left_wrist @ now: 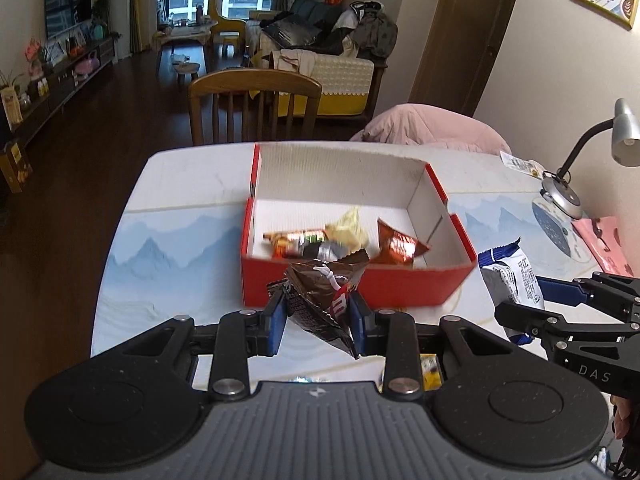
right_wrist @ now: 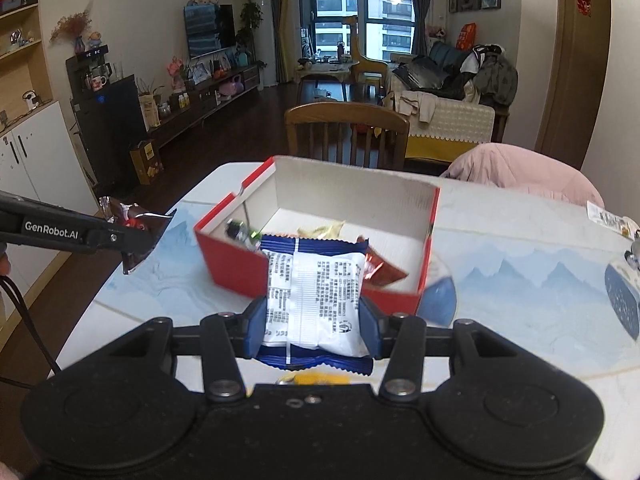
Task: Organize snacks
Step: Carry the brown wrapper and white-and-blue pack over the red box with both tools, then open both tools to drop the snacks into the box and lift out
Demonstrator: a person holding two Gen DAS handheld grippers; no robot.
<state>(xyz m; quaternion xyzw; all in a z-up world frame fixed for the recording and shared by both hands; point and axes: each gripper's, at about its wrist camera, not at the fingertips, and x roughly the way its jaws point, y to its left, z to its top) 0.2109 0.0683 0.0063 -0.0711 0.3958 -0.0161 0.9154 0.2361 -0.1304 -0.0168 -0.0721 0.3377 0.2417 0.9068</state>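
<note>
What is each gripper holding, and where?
Left gripper: brown foil candy packet, clamped mid-body. Right gripper: white-and-blue snack packet, gripped across its side edges.

White table (left_wrist: 172, 184) with a pale blue mountain-landscape print across its top. Resting directly on it: an open red cardboard box with white interior (left_wrist: 360, 284), near the centre; a silver gooseneck desk lamp (left_wrist: 562, 198) on a round base at the right edge; a pink flat paper item (left_wrist: 600, 240) beside the lamp base; a small printed sachet (left_wrist: 520, 164) at the far right
</note>
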